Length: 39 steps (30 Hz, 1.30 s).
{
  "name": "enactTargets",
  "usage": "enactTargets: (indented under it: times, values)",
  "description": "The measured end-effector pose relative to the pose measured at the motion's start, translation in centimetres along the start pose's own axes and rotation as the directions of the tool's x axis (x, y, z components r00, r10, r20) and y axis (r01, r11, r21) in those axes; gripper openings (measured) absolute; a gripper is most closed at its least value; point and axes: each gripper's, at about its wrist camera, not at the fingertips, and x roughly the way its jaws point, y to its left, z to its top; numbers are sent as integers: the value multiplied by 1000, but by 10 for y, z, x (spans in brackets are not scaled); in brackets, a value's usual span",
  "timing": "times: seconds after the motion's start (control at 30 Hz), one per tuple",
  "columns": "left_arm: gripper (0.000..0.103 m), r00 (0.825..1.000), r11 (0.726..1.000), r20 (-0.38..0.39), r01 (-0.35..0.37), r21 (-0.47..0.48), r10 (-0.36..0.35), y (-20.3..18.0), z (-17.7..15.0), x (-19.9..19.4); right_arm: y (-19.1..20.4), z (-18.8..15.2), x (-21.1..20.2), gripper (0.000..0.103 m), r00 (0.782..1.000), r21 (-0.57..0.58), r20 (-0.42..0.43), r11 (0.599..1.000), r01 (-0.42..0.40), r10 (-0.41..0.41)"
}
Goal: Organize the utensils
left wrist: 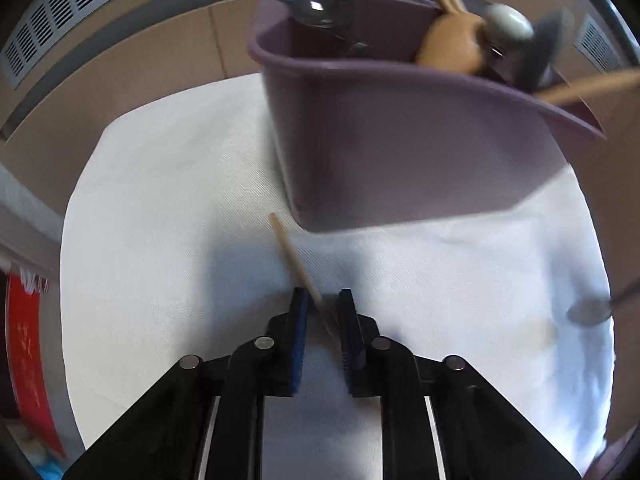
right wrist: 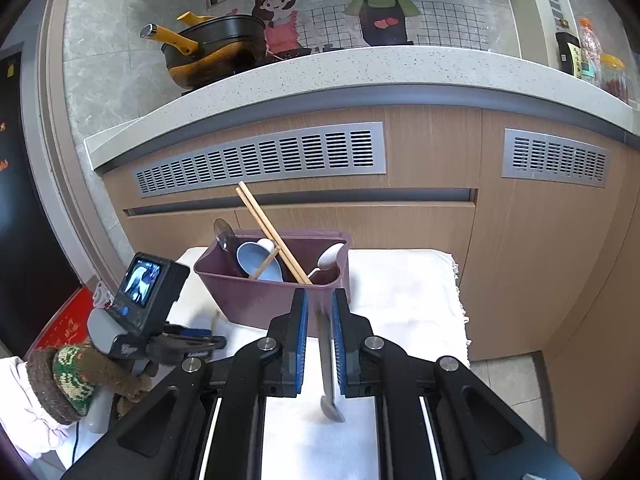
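Observation:
A purple caddy stands on the white cloth, holding a pair of chopsticks, a blue spoon, a white spoon and other utensils. My left gripper points down at the cloth just in front of the caddy, shut on a single wooden chopstick that slants across its pads. My right gripper is shut on the handle of a grey metal spoon; its bowl shows low over the cloth at the right edge of the left wrist view.
The cloth covers a small table set against wooden cabinets with grey vent grilles. A worktop above carries a yellow-handled pan and bottles. A hand in a knitted glove grips the left tool. A red mat lies on the floor at left.

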Motion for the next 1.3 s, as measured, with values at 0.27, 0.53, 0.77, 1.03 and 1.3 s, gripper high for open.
enactTargets:
  times: [0.27,0.53,0.77,1.03,1.3]
  values:
    - [7,991,994,86,104,28,-106,-7,-57,-41,-7,-7,7,12,997,33,-58,999,-43,45]
    - [7,986,992,117,115,45,-119,-1,-67,-67,-21,-27,46,12,978,27,-207,1000,15,-9]
    - [9,988,993,108,111,34,-114,9,-72,-63,-27,-41,129,14,927,-19,-368,997,73,-75]
    - [21,989,991,75,128,-27,-126,34,-78,-55,-21,-43,184,23,902,-26,-417,993,113,-114]
    - [41,986,987,49,161,-9,-161,32,-74,-50,-25,-64,150,11,887,-20,-455,997,76,-77]
